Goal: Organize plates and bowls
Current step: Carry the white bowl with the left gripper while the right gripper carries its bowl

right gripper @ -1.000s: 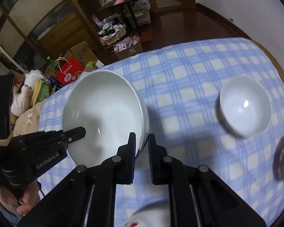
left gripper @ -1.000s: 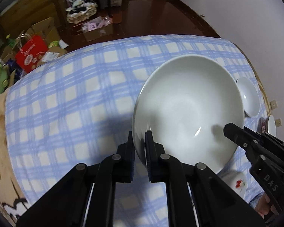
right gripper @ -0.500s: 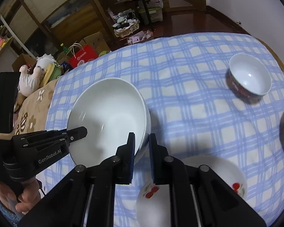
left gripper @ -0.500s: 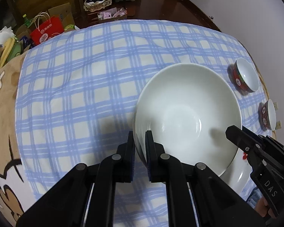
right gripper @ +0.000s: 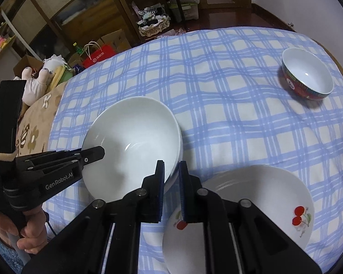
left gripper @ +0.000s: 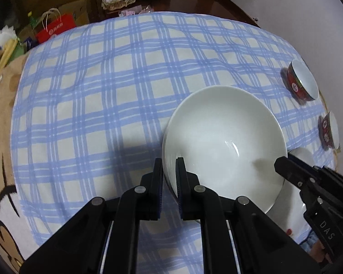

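You have the large white bowl [left gripper: 224, 141] pinched at opposite rims: your left gripper [left gripper: 169, 175] is closed almost fully on the near-left edge, one pad inside the wall and one outside, and your right gripper [right gripper: 171, 178] is clamped the same way on the rim across from it. The two-point hold looks chosen because the bowl is wide and smooth; a single rim pinch would likely let it tip. The bowl sits between the grippers, over the blue checked cloth [left gripper: 116, 86] on the desk, and whether its foot touches the cloth cannot be told. Just right of your right gripper, close below it, lie the cherry-patterned plates [right gripper: 263, 196], apparently stacked, which suggests flatware is being gathered there. Well ahead and to the right stands a red-walled bowl [right gripper: 306, 75], with a second red bowl [left gripper: 330, 130] nearer the edge, both apart from the white one. In my judgement the bowl is mid-transfer; grouping remains unfinished.
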The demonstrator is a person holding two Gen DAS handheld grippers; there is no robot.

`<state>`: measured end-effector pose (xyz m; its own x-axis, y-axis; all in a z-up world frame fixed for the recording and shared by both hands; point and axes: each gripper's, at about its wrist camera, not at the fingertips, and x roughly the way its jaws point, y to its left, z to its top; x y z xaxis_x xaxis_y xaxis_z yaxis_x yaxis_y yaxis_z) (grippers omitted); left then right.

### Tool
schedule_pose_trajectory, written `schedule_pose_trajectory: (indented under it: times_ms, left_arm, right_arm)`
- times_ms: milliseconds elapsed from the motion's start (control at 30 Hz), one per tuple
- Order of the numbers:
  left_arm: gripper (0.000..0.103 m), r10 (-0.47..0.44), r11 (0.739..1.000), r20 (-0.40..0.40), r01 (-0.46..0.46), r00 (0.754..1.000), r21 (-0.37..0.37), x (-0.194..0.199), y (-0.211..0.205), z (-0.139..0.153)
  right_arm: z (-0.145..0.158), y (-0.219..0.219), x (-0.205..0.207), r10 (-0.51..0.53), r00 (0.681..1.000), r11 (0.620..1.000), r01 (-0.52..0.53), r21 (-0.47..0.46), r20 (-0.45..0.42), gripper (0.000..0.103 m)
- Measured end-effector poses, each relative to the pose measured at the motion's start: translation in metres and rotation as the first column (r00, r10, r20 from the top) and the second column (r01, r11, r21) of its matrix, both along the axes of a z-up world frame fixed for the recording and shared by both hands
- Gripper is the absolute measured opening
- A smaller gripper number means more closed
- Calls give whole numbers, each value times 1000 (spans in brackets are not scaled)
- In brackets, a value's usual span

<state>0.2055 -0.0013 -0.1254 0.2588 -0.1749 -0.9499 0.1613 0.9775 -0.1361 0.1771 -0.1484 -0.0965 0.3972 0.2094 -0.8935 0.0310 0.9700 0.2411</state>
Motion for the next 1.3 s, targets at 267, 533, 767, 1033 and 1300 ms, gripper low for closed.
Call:
schedule_pose_trajectory:
  times_ms: [267, 533, 767, 1033, 1300]
  left_arm:
    - [11, -15, 999, 40, 14, 999, 30, -2, -5, -1]
    - [13, -29, 999, 44, 29, 999, 16, 1, -7, -2]
    - [13, -62, 996, 59, 58, 996, 64, -2, -12, -4]
    - [13, -72, 996, 58, 69, 996, 56, 0, -8, -5]
    - [13, -75, 996, 49, 72, 996, 52, 4, -9, -9]
  right_arm:
    - [-5, 2, -3, -1, 1000, 1000, 1, -31, 12, 12]
    - [-10, -10, 0, -49, 999, 998, 49, 43, -1, 12]
    - [-11, -4, 3, -29, 1000, 1000, 29, 12, -1, 12]
    - [-16, -8, 9, -28, 1000, 999, 28, 30, -4, 12]
    - [-19, -8, 12, -28, 1000, 999, 29, 24, -11, 12]
